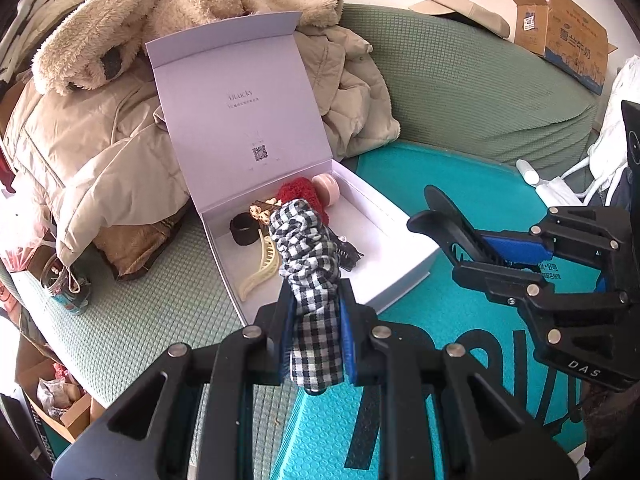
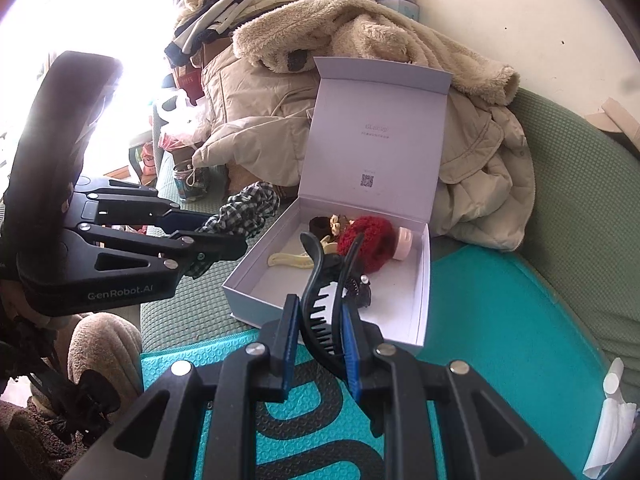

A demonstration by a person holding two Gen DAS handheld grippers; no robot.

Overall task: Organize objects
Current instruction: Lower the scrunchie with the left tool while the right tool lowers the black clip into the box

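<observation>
An open white box (image 1: 400, 256) (image 2: 422, 280) lies on a green sofa, lid propped up. In it lie a red scrunchie (image 1: 298, 194) (image 2: 366, 236), a pink round case (image 1: 328, 189) (image 2: 403, 243), a cream hair claw (image 1: 260, 268) (image 2: 290, 260), a black band (image 1: 244, 230) and a small black clip (image 1: 348, 252). My left gripper (image 1: 316, 308) (image 2: 208, 236) is shut on a black-and-white checked scrunchie (image 1: 308, 256) (image 2: 248, 208), held above the box's near left side. My right gripper (image 2: 320, 320) (image 1: 460, 240) is shut on a black hair claw (image 2: 324, 292) (image 1: 444, 216) over the box's front edge.
Beige coats and a fleece (image 1: 120, 80) pile behind the box. A small jar (image 1: 64, 284) (image 2: 190, 182) stands on the sofa to the left. A teal foam mat (image 1: 460, 320) (image 2: 500, 320) lies under the box's right end. A cardboard carton (image 1: 568, 28) sits on the sofa back.
</observation>
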